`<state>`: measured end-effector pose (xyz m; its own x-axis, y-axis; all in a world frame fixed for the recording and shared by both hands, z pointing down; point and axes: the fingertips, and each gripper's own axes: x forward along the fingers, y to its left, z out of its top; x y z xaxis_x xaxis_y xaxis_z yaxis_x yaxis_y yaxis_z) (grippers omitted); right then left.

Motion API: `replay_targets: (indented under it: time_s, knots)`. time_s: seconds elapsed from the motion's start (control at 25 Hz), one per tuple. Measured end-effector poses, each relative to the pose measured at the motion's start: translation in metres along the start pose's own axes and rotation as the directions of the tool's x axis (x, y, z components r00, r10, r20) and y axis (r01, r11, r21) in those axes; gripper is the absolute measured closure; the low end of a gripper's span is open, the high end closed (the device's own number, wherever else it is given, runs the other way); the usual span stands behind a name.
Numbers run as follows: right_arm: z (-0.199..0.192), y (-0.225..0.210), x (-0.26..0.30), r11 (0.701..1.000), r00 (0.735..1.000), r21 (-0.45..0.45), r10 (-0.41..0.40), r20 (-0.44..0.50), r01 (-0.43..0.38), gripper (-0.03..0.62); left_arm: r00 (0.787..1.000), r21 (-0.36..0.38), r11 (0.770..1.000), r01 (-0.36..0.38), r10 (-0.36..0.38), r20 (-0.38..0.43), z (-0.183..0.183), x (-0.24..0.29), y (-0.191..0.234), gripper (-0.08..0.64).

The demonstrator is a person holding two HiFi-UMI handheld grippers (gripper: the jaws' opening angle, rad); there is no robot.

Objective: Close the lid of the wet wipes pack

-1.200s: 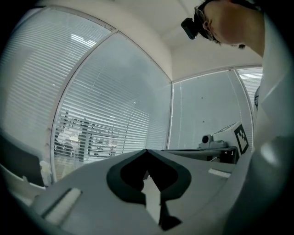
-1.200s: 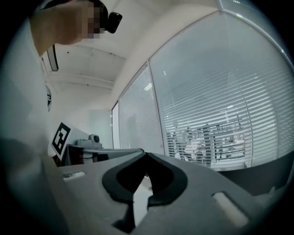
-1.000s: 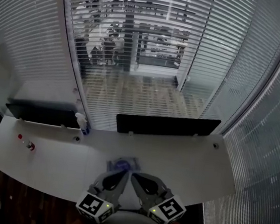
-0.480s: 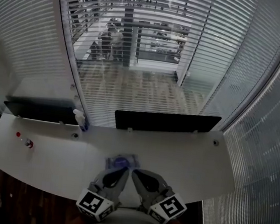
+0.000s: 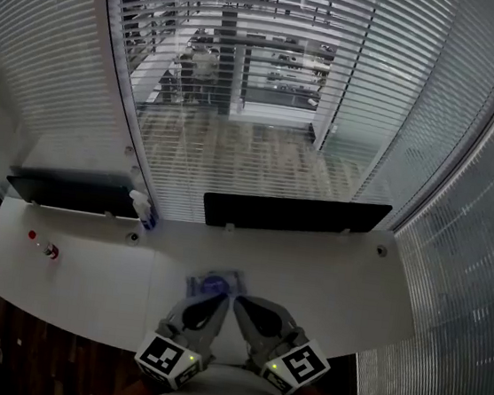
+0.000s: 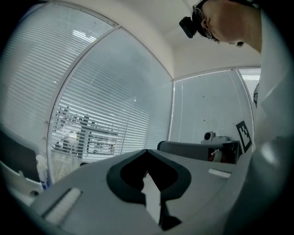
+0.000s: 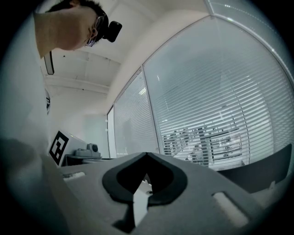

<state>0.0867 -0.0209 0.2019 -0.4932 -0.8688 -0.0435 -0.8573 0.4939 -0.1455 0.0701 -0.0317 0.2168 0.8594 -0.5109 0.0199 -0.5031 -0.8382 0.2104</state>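
Seemingly, left gripper [image 5: 217, 304] and right gripper [image 5: 240, 307] are held clenched and empty just beside the wet wipes pack [image 5: 215, 283] on the desk [image 5: 352, 286]; its closure cannot be confirmed.

Left gripper [image 6: 147, 150]: grey jaws together, tips meeting, nothing between. Dark cut-out [image 6: 124, 176] behind tips, pale strip showing through it. Right gripper [image 6: 161, 147] just beside, to right, lying about level; marker cube [image 6: 244, 133] at its far end. Blinds [image 6: 115, 105] fill left and middle; white wall [image 6: 206, 105] right of corner. Bottle [image 6: 41, 169] at left edge, beside dark panel [image 6: 14, 156]. Person's head [image 6: 229, 20] top right, camera [image 6: 188, 26] on it. White clothing [image 6: 275, 105] down right edge.
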Motion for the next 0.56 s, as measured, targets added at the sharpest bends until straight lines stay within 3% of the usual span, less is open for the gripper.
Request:
replay_targets:
  time_s: [0.56]
  knots:
    - [0.005,-0.002,0.002,1.000,1.000,0.008,-0.009,-0.010,0.009,0.592,1.000,-0.015,1.000,-0.005,0.005,0.004,0.008,0.001,0.000,0.557]
